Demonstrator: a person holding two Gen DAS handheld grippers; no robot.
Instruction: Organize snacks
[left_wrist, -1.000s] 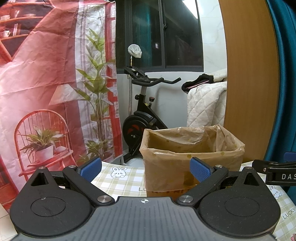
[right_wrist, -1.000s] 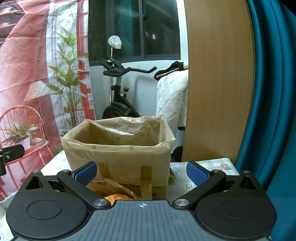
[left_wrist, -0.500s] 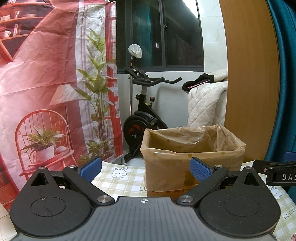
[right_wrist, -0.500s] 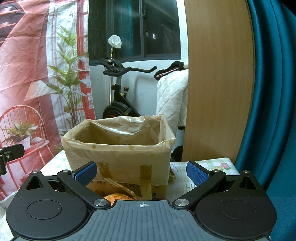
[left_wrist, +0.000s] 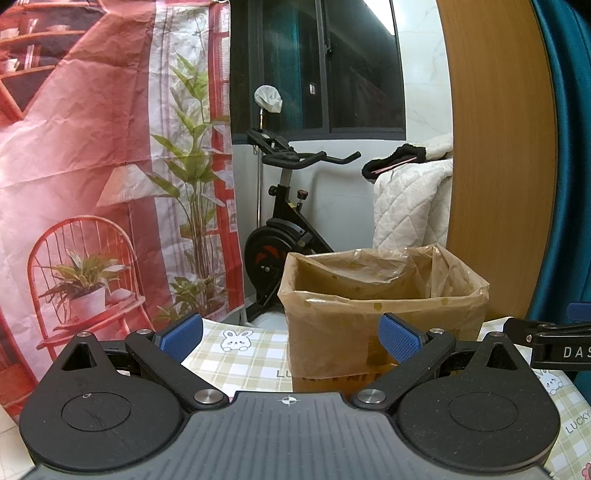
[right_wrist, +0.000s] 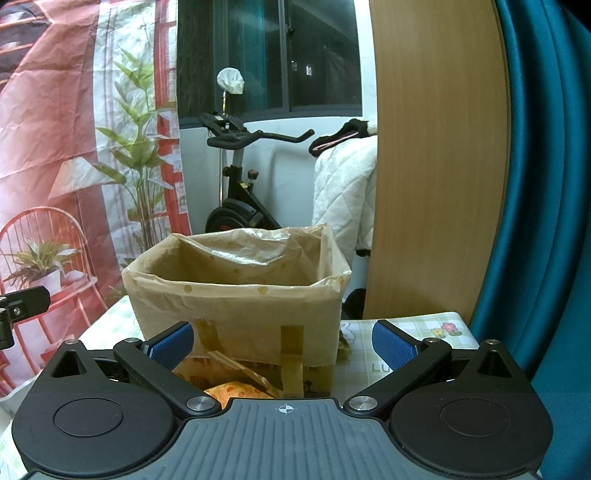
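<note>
A cardboard box lined with a brownish plastic bag (left_wrist: 384, 314) (right_wrist: 236, 295) stands on the checked tablecloth (left_wrist: 251, 354), its top open. My left gripper (left_wrist: 291, 334) is open just short of the box, a little to its left, nothing between its blue pads. My right gripper (right_wrist: 282, 341) is also open, facing the box's taped front. An orange snack packet (right_wrist: 229, 389) lies low in front of the box, partly hidden behind the right gripper's body. The right gripper's black frame (left_wrist: 546, 339) shows at the left view's right edge.
Behind the table are an exercise bike (left_wrist: 284, 221), a red printed backdrop (left_wrist: 92, 184), a quilted white cover (left_wrist: 410, 206), a wooden panel (right_wrist: 436, 166) and a teal curtain (right_wrist: 546, 184). The tablecloth (right_wrist: 424, 326) continues right of the box.
</note>
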